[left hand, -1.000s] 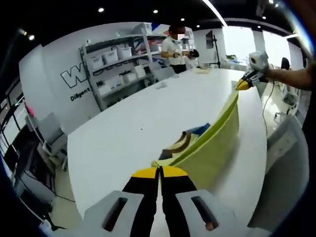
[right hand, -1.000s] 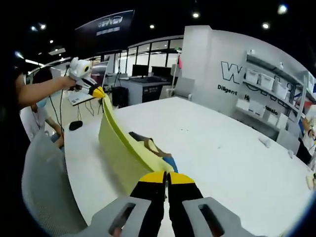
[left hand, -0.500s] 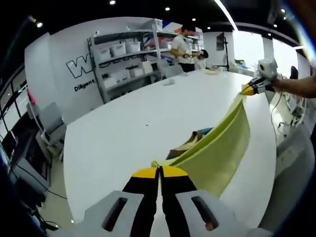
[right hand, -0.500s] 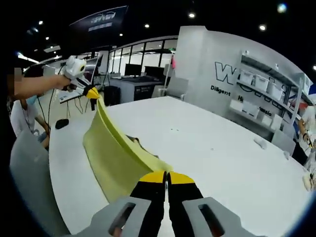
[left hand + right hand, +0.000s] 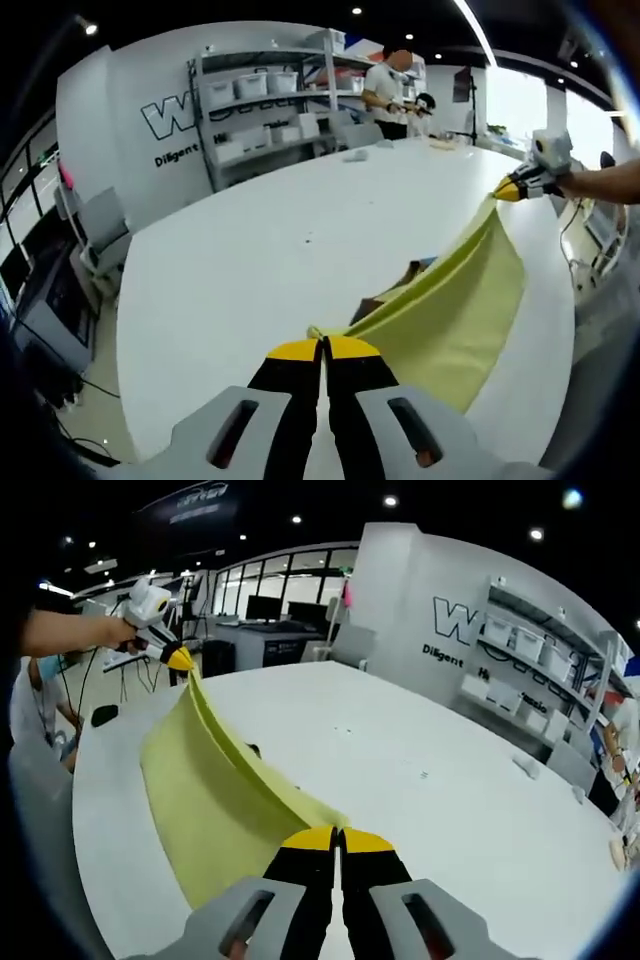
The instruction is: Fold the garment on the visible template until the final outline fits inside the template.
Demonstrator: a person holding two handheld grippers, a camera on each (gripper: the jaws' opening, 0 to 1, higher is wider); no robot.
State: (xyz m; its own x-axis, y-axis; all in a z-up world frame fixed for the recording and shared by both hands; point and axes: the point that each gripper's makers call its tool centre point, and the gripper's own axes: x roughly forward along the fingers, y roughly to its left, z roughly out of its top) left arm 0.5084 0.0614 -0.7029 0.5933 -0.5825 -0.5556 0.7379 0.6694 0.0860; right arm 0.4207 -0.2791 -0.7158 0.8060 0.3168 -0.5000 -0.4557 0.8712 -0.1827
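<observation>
A yellow-green garment [image 5: 455, 310] hangs stretched in the air over the white table [image 5: 270, 240]. My left gripper [image 5: 322, 347] is shut on one corner of it. The right gripper [image 5: 512, 188] pinches the far corner, held by a person's hand. In the right gripper view the same garment [image 5: 215, 780] runs from my right gripper [image 5: 337, 836], shut on its near corner, up to the left gripper [image 5: 178, 659]. A brown and blue part [image 5: 400, 280] of the garment lies on the table under the lifted cloth. I cannot make out a template.
Shelves with white bins [image 5: 262, 92] stand along the far wall. A person [image 5: 392, 92] stands at the table's far end. Small objects [image 5: 530, 767] lie on the table [image 5: 420, 770]. Grey chairs [image 5: 95, 240] stand beside it.
Both grippers have carried the garment's held edge further over the table. The cloth now hangs flatter, and more of its yellow face shows.
</observation>
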